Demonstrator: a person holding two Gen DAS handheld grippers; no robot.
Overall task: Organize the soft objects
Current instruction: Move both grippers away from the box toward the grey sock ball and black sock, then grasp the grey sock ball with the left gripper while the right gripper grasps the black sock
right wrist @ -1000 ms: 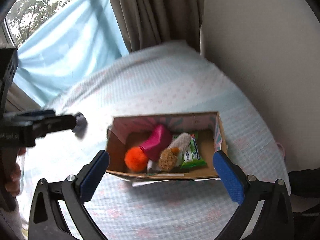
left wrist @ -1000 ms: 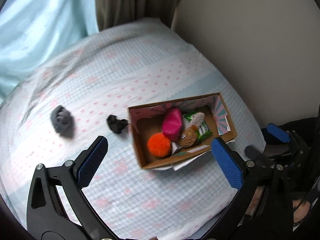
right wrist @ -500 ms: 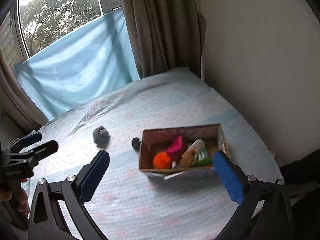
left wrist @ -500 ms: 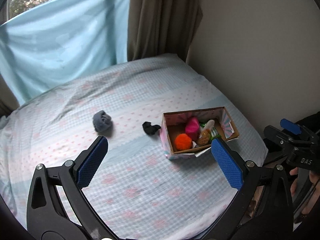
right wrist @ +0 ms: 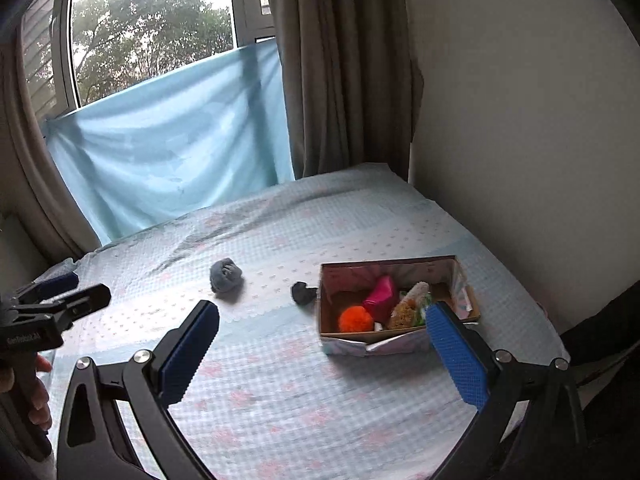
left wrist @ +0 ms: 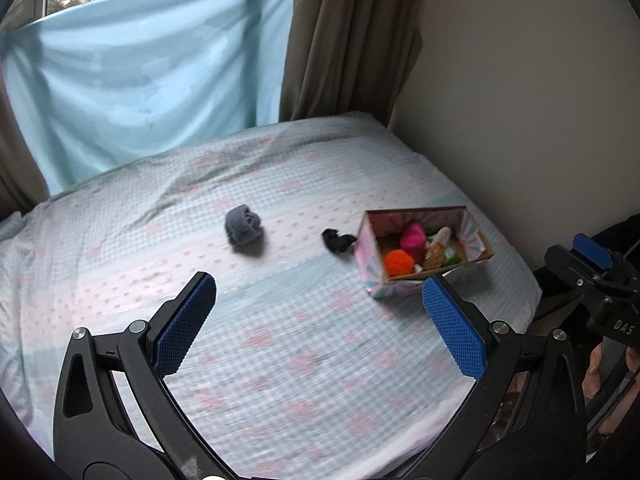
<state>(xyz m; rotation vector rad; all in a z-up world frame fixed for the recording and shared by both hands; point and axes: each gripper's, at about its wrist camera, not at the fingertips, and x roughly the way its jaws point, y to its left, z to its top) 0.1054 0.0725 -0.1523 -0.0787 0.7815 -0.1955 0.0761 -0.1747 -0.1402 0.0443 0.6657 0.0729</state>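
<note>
An open cardboard box (left wrist: 371, 264) (right wrist: 352, 336) sits on the bed near its right edge. It holds an orange pom-pom (left wrist: 399, 262) (right wrist: 355, 318), a pink pouch (left wrist: 413, 237) (right wrist: 381, 297), a tan fuzzy toy (right wrist: 404, 310) and a green packet. A grey rolled sock (left wrist: 243, 230) (right wrist: 226, 274) and a small black cloth ball (left wrist: 337, 240) (right wrist: 302, 292) lie on the sheet left of the box. My left gripper (left wrist: 320, 320) and right gripper (right wrist: 322, 340) are both open, empty and held well back above the bed.
The bed (left wrist: 280, 360) has a pale blue checked sheet with pink marks. A blue cloth (right wrist: 168, 136) hangs over the window behind it, brown curtains (right wrist: 344, 60) and a beige wall (right wrist: 520, 120) stand at the right. The other gripper shows at each view's edge.
Both grippers have pulled back and up from the box, so the whole bed and window now show. The objects have not moved.
</note>
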